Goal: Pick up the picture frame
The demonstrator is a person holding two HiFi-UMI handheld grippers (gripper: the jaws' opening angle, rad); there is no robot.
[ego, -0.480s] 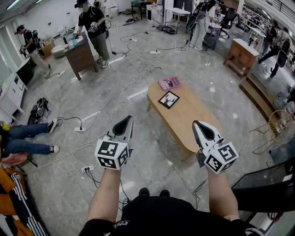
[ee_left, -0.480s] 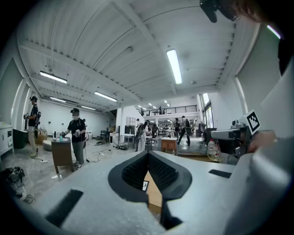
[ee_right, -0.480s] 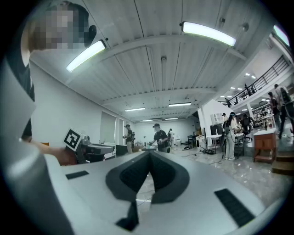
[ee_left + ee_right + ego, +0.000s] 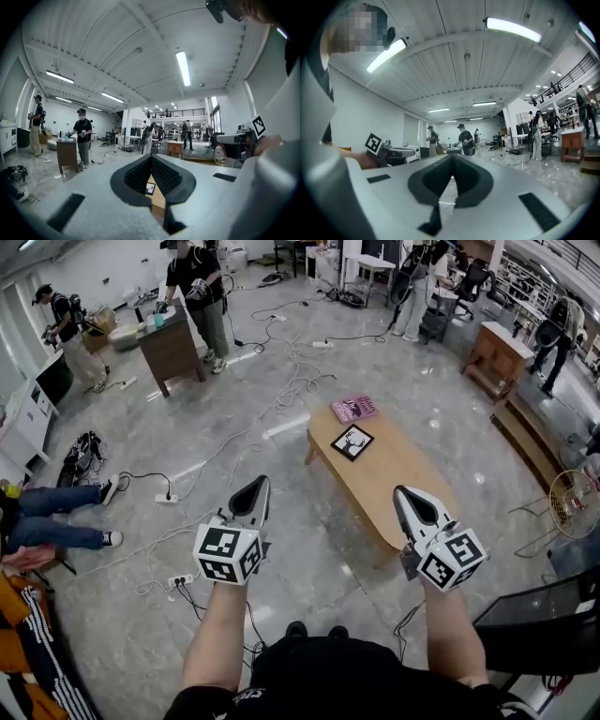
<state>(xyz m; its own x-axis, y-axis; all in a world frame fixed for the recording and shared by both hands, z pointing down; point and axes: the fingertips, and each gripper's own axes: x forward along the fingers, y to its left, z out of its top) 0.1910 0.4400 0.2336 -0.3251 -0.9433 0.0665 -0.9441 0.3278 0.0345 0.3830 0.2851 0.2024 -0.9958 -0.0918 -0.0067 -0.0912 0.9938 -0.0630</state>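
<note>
The picture frame (image 4: 352, 442), black with a white deer print, lies flat on the far half of a low oval wooden table (image 4: 394, 484). Ahead of me my left gripper (image 4: 255, 486) is held level over the floor, left of the table, shut and empty. Also shut and empty, my right gripper (image 4: 405, 493) hovers over the table's near end. In the left gripper view the frame (image 4: 149, 188) shows small, far off, below the closed tips of the left gripper (image 4: 151, 159). In the right gripper view the right gripper (image 4: 453, 159) points across the floor, away from the table.
A pink book (image 4: 353, 408) lies at the table's far end. Cables and power strips (image 4: 178, 582) run over the floor. A brown cabinet (image 4: 169, 348) with people beside it stands far left. A seated person's legs (image 4: 56, 521) stretch in at left. A fan (image 4: 572, 498) is at right.
The head view has shifted slightly, so the table and frame sit a little further right in the picture. Both grippers keep their places and stay shut.
</note>
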